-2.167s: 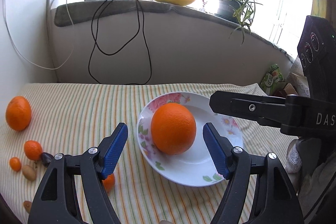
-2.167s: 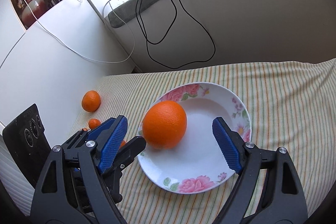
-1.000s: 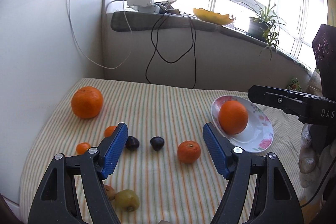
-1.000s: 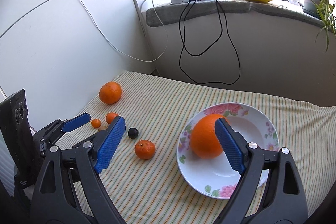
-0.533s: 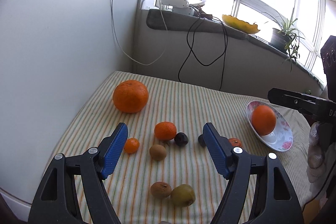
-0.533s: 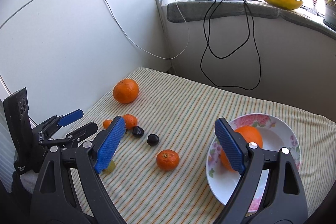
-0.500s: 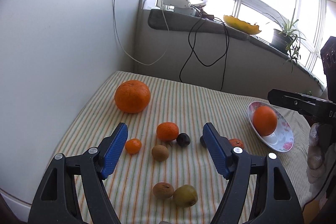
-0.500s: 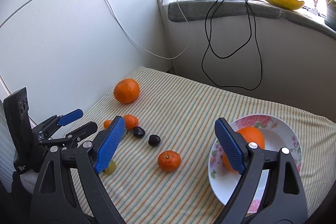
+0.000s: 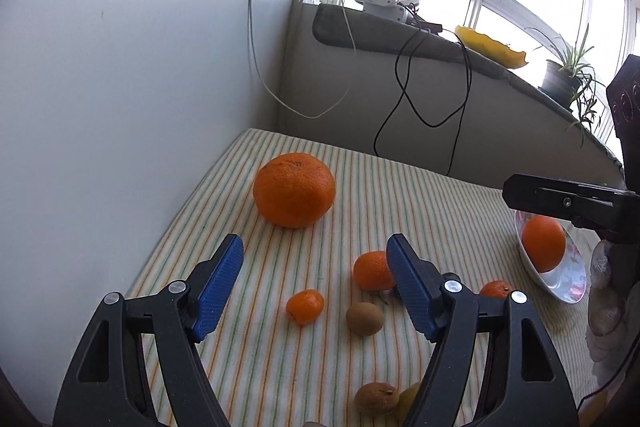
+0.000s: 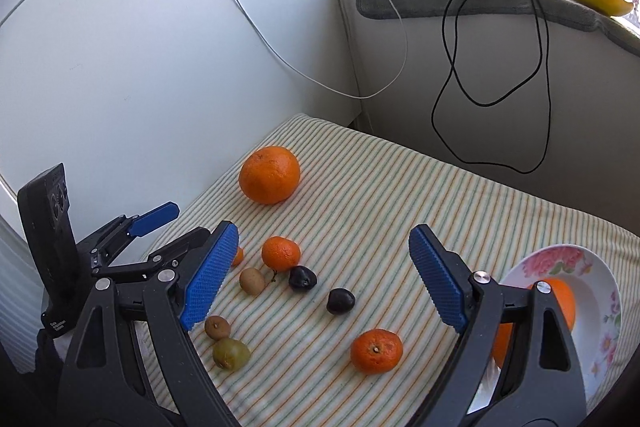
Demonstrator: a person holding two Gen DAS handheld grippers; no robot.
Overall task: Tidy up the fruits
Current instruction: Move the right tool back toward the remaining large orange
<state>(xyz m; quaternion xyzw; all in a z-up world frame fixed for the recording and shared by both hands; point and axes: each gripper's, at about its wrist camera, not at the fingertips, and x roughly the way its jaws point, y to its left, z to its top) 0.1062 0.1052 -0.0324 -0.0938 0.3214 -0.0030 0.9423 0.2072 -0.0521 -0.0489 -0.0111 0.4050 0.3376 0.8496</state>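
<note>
One orange (image 10: 560,301) already sits on the flowered plate (image 10: 600,267) at the right edge of the striped cloth (image 10: 400,195) — that looks like the only fruit sorted so far. Everything else lies loose on the cloth, well apart from the plate.

The big orange (image 9: 294,189) is farthest off, near the white wall at the left. Nearer in is a cluster: a mandarin (image 10: 281,253), a tiny orange fruit (image 9: 305,306), a brown kiwi (image 10: 252,281) and two dark plums (image 10: 303,277) (image 10: 340,301). A second mandarin (image 10: 376,351) lies closest to the plate, and a second brown fruit (image 10: 217,327) touches a green one (image 10: 231,354) at the near left edge.

Both claws are empty. The left gripper (image 9: 314,291) stands fairly wide, its jaws framing the tiny orange fruit and the kiwi without touching either. The right gripper (image 10: 320,277) is spread wider, hanging over the plums and the second mandarin, its pads clear of all of them.

By my reckoning the task is barely begun: one fruit placed, nine or so left. Which fruit belongs where I cannot tell — the plate is the only visible container, and it may not take them all.
</note>
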